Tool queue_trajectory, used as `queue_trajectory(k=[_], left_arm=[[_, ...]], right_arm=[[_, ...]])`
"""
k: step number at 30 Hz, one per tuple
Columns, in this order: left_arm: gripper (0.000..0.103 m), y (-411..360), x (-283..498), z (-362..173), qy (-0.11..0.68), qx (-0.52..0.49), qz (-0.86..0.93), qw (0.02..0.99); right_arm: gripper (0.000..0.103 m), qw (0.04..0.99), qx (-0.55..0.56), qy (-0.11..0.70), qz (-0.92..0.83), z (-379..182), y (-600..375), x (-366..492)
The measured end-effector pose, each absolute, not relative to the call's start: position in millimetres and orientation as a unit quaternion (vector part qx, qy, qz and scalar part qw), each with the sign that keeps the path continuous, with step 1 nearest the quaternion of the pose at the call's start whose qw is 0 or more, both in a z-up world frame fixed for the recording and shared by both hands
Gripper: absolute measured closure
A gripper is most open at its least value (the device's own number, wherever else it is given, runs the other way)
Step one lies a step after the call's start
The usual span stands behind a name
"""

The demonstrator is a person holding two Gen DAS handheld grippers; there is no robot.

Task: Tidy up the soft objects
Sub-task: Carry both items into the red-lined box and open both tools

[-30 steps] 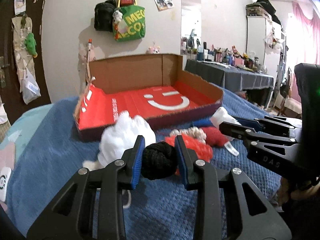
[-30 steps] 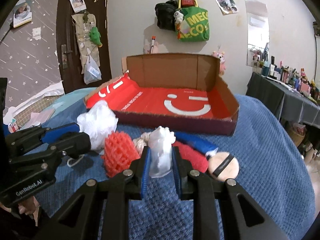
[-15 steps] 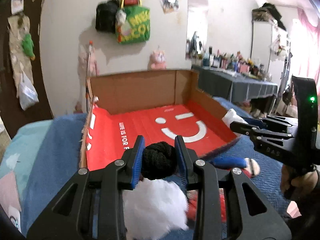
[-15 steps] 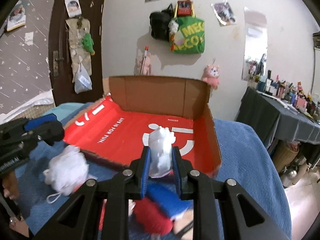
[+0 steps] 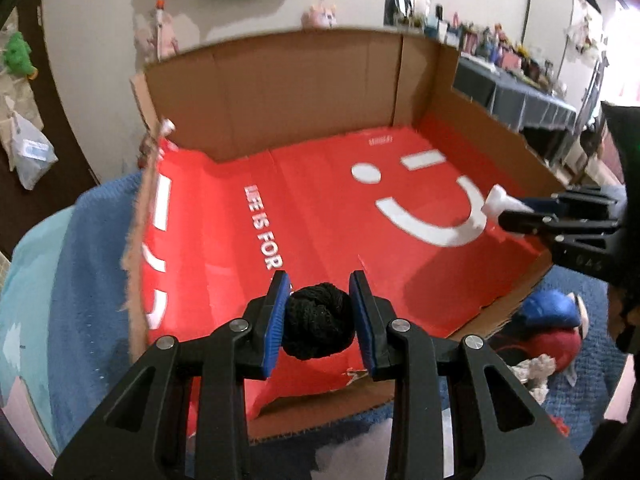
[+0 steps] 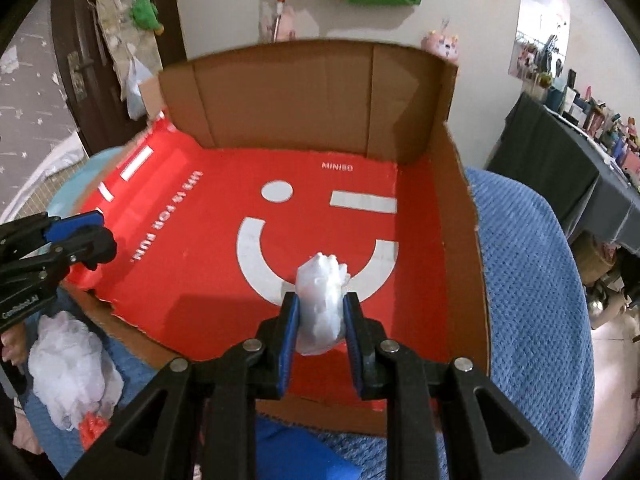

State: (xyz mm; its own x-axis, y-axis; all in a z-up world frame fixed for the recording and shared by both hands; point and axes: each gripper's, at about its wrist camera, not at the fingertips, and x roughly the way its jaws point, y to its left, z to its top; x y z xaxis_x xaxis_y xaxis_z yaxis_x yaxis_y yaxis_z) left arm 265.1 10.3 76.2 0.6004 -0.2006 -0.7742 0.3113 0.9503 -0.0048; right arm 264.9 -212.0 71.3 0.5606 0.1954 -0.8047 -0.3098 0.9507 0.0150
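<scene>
Soft objects, two held over red-lined cardboard box [image 5: 320, 208] on blue-blanketed bed [image 6: 532, 280]: black knitted ball [image 5: 319, 327], pinched by left hand-held gripper [image 5: 319, 320] above box's near-left edge; white soft toy [image 6: 322, 304], pinched by right hand-held gripper [image 6: 320, 328] above its near-right part.

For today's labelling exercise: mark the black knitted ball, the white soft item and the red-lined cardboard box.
black knitted ball [image 5: 319, 322], left wrist view, its front face
white soft item [image 6: 322, 296], right wrist view, its middle
red-lined cardboard box [image 6: 304, 104], right wrist view, brown back wall
</scene>
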Motion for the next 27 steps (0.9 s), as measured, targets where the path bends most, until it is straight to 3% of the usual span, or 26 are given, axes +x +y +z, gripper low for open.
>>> queue_trajectory(k=[20,23,27], left_arm=[[0.073,9,282,56,0.463,0.084,-0.137,0.872],[0.073,9,282,56,0.462,0.078,-0.14,0.872],[0.073,13,283,56,0.467,0.06,-0.141,0.871]], right_arm=[[0.079,0.844,-0.089,0.51,0.143,49,-209,286],[0.076,0.843,-0.088,0.511,0.146,49,-209,286],[0.064,0.841,-0.085,0.512,0.153,46,-206,284]])
